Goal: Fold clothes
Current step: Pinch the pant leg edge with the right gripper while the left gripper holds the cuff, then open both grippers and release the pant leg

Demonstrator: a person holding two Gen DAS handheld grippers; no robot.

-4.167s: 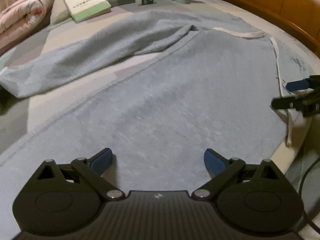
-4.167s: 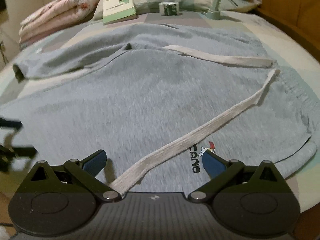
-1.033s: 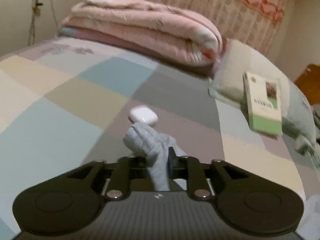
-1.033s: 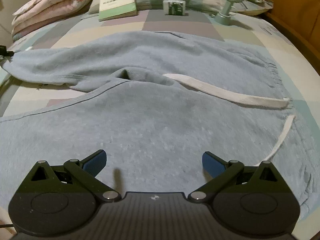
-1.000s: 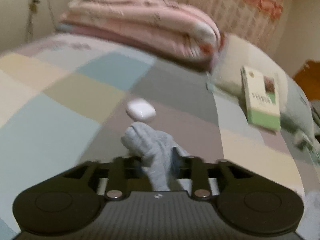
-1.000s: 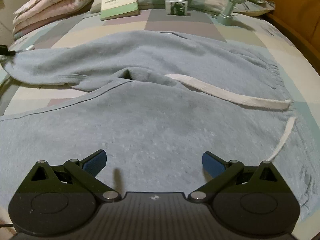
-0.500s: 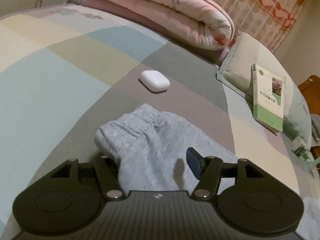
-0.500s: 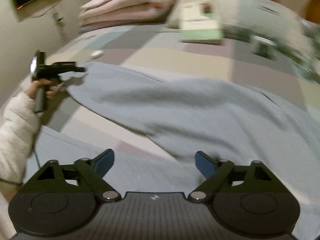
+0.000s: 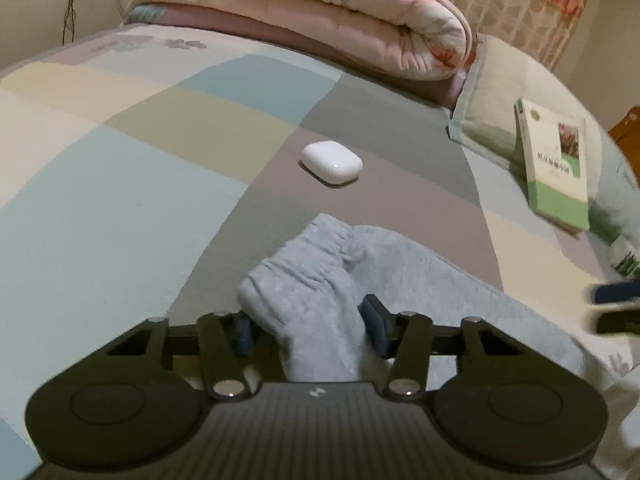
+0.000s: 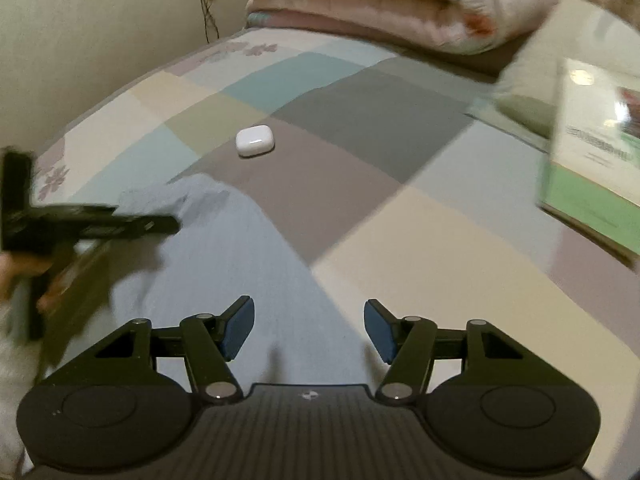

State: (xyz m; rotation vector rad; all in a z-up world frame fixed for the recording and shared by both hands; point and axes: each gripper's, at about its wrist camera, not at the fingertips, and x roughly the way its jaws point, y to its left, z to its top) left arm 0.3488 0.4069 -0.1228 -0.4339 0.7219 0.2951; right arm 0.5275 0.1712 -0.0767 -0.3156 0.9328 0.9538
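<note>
- The left claw (image 9: 306, 330) is closing around the grey trouser cuff (image 9: 308, 280); the bunched cuff fills the gap between its blue pads, which touch the cloth on both sides.
- The right claw (image 10: 309, 330) is about half open and closing, nothing gripped; it hangs over the trouser leg (image 10: 240, 272) lying flat on the bed (image 10: 420, 240).
- In the right view the left claw (image 10: 160, 222) shows at the left, blurred, at the leg's end.
- A white earbud case (image 9: 331, 163) sits on the bed just beyond the cuff.
- A pink quilt (image 9: 320, 12) is folded at the far edge.
- A book (image 9: 556, 160) leans on a pillow (image 9: 492, 120) at the right.
</note>
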